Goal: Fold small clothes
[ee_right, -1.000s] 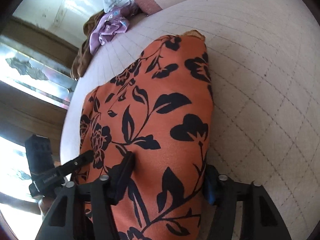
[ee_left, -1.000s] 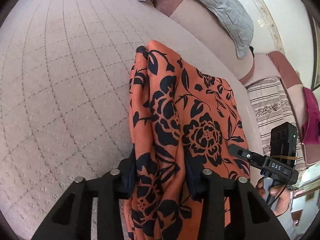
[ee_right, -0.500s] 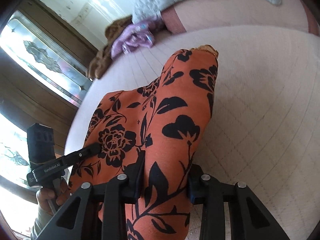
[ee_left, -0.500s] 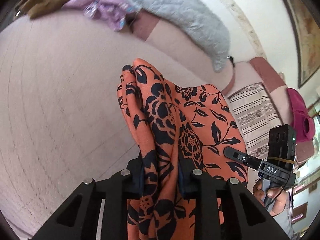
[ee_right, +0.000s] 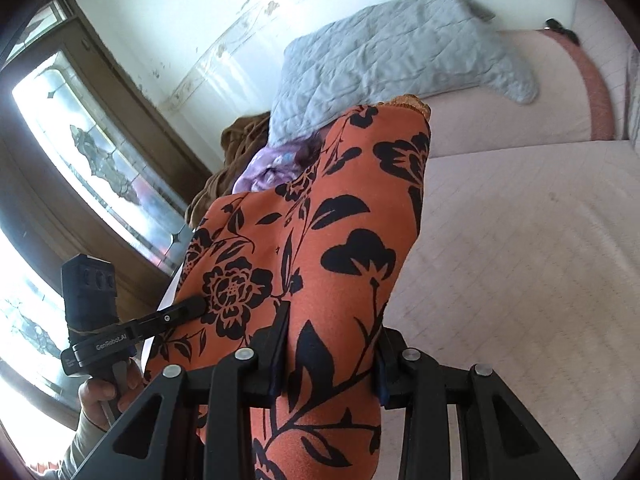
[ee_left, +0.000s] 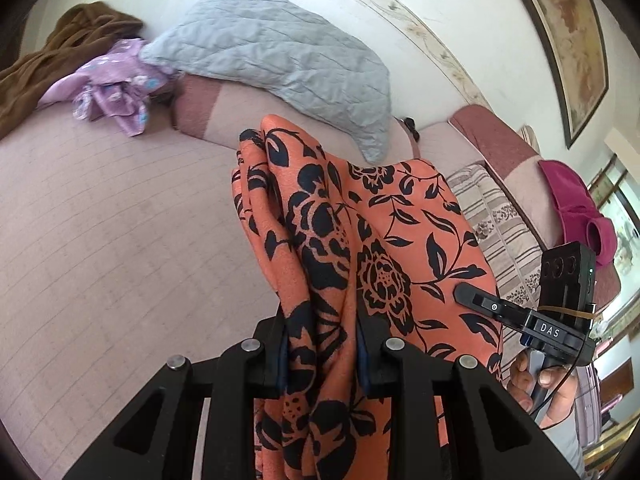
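An orange garment with a black flower print (ee_left: pixel 340 232) hangs lifted above the pale quilted bed (ee_left: pixel 120 220). My left gripper (ee_left: pixel 322 356) is shut on a bunched fold of it near one end. The same orange garment (ee_right: pixel 320 248) fills the right wrist view, where my right gripper (ee_right: pixel 330 360) is shut on its other end. Between the two grips the cloth stretches taut. Each view shows the other gripper at the cloth's far edge, held by a hand (ee_left: pixel 556 392). The garment's lower part is hidden below both grippers.
A grey quilted pillow (ee_left: pixel 280 52) leans against the wall at the bed's head. A purple garment (ee_left: pixel 116 96) and a brown cloth (ee_left: pixel 60 52) lie at the far corner. A striped cloth (ee_left: pixel 492 220) and a magenta item (ee_left: pixel 572 204) sit to the right. A dark wooden window frame (ee_right: pixel 100 140) stands on the left.
Both grippers closed on the orange garment and lifted it off the bed. The views tilted up, so the pillow and wall now show.
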A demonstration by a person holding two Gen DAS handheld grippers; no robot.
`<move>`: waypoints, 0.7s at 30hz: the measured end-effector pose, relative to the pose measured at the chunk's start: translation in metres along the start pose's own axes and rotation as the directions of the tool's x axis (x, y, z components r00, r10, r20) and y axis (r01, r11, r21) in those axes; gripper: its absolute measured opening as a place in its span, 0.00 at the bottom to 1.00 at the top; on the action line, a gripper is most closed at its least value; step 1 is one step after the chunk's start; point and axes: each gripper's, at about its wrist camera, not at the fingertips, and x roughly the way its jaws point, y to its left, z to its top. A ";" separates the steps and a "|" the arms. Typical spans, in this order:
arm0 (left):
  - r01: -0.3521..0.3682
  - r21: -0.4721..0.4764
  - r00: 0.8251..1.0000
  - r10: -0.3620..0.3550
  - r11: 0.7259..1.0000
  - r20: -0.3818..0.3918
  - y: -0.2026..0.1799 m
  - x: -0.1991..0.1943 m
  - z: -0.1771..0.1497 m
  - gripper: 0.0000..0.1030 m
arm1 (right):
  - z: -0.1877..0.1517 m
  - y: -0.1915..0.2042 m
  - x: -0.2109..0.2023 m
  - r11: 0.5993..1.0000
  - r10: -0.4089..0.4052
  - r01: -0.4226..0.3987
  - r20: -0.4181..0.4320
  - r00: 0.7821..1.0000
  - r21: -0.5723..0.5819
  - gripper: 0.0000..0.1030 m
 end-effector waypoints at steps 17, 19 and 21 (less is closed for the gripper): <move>-0.034 0.041 0.997 0.037 0.999 -0.068 -0.004 0.014 0.002 0.26 | 0.007 -0.070 0.005 0.999 -0.026 0.026 -0.011 1.000 0.045 0.35; -0.043 0.042 0.996 0.046 0.998 -0.071 -0.003 0.014 0.002 0.26 | 0.007 -0.076 0.010 0.998 -0.028 0.029 -0.019 0.999 0.052 0.35; -0.054 0.049 0.996 0.057 0.997 -0.071 -0.005 0.017 0.002 0.26 | 0.006 -0.080 0.012 0.998 -0.028 0.030 -0.023 0.999 0.054 0.35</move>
